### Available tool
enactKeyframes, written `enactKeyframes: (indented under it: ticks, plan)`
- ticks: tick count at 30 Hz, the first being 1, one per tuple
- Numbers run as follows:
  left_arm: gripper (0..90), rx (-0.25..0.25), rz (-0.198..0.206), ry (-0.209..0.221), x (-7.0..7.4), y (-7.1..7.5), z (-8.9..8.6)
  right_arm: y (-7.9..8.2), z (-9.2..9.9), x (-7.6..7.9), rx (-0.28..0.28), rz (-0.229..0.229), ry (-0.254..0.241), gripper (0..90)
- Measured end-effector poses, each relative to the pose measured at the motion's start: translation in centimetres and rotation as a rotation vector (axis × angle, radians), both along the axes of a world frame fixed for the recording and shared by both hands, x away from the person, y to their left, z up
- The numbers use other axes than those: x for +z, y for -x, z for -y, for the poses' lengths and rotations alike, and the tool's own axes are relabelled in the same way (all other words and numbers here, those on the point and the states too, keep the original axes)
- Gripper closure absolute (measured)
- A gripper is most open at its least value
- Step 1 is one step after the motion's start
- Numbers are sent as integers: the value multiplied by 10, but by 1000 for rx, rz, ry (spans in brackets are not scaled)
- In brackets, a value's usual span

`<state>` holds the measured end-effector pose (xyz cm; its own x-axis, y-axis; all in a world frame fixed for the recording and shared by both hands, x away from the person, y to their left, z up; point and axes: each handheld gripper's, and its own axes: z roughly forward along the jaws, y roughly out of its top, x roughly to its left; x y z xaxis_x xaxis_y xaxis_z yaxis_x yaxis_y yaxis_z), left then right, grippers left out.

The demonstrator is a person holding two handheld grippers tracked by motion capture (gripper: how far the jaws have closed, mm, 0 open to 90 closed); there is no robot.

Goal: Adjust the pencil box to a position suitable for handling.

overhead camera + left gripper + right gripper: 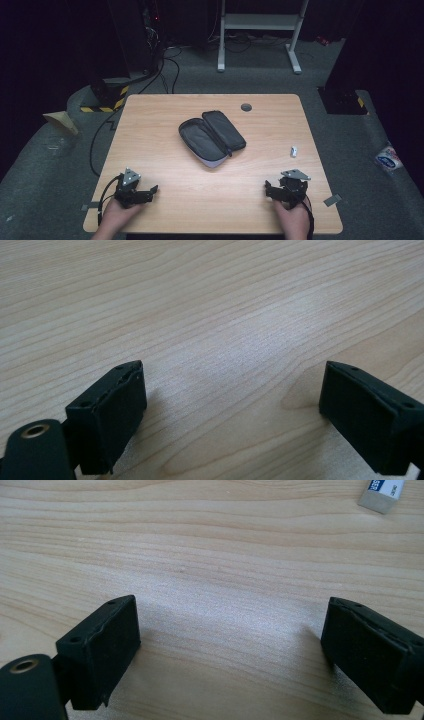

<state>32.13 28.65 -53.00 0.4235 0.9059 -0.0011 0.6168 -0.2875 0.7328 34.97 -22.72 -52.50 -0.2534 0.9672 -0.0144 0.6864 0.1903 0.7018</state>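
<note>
Dark floor, cables and a white metal stand are seen beyond the bench (165,200) from the high view, where the pale wood top is taken in whole. At its middle an open black pencil case (212,137) is laid flat, its two halves spread side by side, well apart from both hands. Near the far edge a small grey round plug (246,107) is set into the wood. On the right side a small white eraser (293,150) is seen, lying alone between the case and the bench's right edge.

At the near left corner the left tongs (152,190) are held just above the bench, and at the near right the right tongs (267,189) likewise.

Only wood grain is shown between the jaws in the left gripper view, where the left tongs (232,405) are spread wide with nothing between them. In the right gripper view the right tongs (230,645) are equally spread and empty, and the eraser (382,492) is caught at the top right corner, its blue printed sleeve made legible there.
</note>
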Motion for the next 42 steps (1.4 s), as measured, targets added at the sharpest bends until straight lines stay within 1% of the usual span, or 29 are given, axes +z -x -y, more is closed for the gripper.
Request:
enactKeyframes:
  ticks: [19,27,28,29,30,31,32,33,35,37,39,40,42]
  plan:
    - [119,-3,-3,-1,0,1,-1,0,0,0,0,0,-2,86]
    - [120,0,0,-3,0,1,0,-1,0,0,15,-3,-2,86]
    - [120,2,1,-2,0,1,0,-1,1,0,18,0,-2,107]
    - [119,2,1,-1,0,1,0,1,1,1,27,12,-4,139]
    - [119,2,1,-1,0,1,0,2,0,1,35,25,2,140]
    - [119,2,1,-1,0,1,0,2,0,1,35,25,2,140]
    - [119,1,-1,0,0,1,0,6,-1,3,34,46,3,144]
    - [118,1,-1,0,0,1,0,6,-1,3,34,46,3,144]
    - [116,-3,-2,-5,0,1,-1,8,-5,6,53,62,-9,149]
    - [114,-3,-3,-7,0,0,-1,8,-7,7,55,61,-15,156]
    - [114,-4,-3,-7,0,0,-1,9,-11,7,74,71,-23,171]
    - [113,-7,-3,-4,0,0,-1,10,-16,6,78,63,-40,190]
    - [112,-8,-2,-4,0,0,-1,10,-19,6,85,63,-36,200]
